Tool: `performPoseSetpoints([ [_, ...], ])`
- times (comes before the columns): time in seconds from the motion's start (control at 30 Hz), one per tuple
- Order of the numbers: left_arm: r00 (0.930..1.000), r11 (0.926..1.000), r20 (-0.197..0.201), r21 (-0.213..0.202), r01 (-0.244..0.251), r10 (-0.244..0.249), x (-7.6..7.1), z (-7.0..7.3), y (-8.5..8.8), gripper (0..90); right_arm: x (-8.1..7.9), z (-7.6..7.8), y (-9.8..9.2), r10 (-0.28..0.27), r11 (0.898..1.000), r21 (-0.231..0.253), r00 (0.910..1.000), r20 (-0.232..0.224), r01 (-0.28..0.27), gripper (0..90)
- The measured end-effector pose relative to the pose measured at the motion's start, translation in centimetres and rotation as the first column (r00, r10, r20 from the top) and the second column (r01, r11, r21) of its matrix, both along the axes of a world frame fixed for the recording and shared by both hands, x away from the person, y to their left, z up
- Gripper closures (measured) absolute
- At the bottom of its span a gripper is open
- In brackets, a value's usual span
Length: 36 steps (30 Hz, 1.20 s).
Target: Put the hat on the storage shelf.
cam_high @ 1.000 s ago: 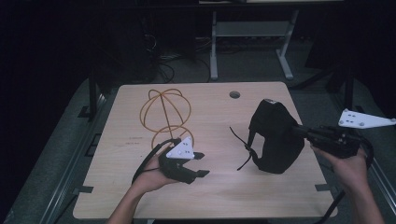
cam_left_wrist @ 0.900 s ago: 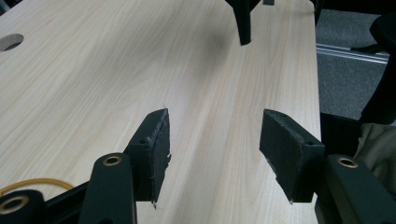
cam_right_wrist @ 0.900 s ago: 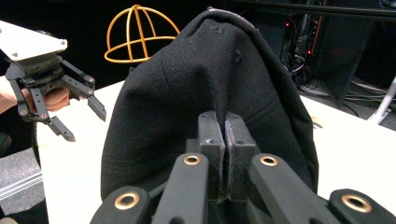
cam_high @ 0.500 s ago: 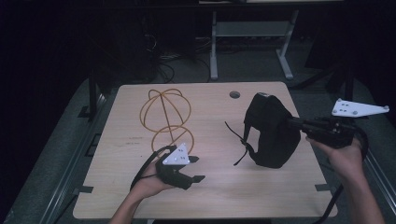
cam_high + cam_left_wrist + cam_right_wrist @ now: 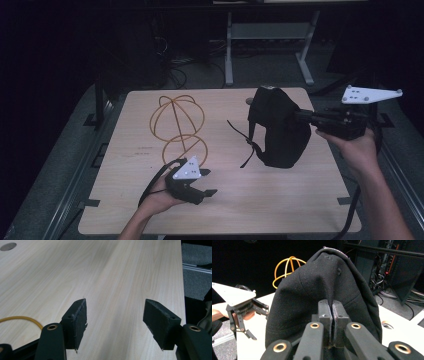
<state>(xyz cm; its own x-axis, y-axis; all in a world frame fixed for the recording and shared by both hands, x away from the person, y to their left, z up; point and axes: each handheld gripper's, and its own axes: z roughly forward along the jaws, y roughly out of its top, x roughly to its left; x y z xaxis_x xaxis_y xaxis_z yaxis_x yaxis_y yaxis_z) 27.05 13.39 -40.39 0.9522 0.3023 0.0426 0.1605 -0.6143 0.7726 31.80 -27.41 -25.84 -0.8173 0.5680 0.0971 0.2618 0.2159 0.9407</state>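
Note:
A black cap hangs above the right half of the wooden table, straps dangling on its left side. My right gripper is shut on the cap's fabric from the right; in the right gripper view the pads pinch the cloth of the cap. A yellow wire cap stand rises at centre-left. My left gripper lies low near the front edge, in front of the stand. Its jaws have opened further in the last second. It is open over bare wood, nothing between the pads.
A round cable hole sits in the tabletop behind the cap. A bit of the stand's yellow wire lies left of my left jaw. Dark floor, cables and a metal frame lie beyond the table's far edge.
The right gripper has lifted the cap and carried it toward the far right. The left hand has sunk toward the table's front, its jaws a little wider.

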Motion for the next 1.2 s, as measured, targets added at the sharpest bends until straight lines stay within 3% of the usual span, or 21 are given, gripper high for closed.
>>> performPoseSetpoints([
  [0.3,1.0000,0.9999,-0.001,-0.016,-0.002,0.002,-0.1,0.0,-0.1,34.5,1.5,2.0,2.6,0.059,0.998,0.001,0.9982,0.012,-0.059,87.5],
  [0.9,1.0000,1.0000,-0.005,-0.009,0.000,0.000,-0.3,-0.4,0.1,34.6,4.1,5.3,7.9,0.143,0.990,-0.002,0.9891,0.033,-0.143,87.5],
  [1.2,0.9999,0.9999,-0.006,-0.007,0.008,-0.008,-0.3,-0.4,-0.1,34.5,5.0,6.4,10.3,0.177,0.984,0.031,0.9835,0.040,-0.178,87.6],
])
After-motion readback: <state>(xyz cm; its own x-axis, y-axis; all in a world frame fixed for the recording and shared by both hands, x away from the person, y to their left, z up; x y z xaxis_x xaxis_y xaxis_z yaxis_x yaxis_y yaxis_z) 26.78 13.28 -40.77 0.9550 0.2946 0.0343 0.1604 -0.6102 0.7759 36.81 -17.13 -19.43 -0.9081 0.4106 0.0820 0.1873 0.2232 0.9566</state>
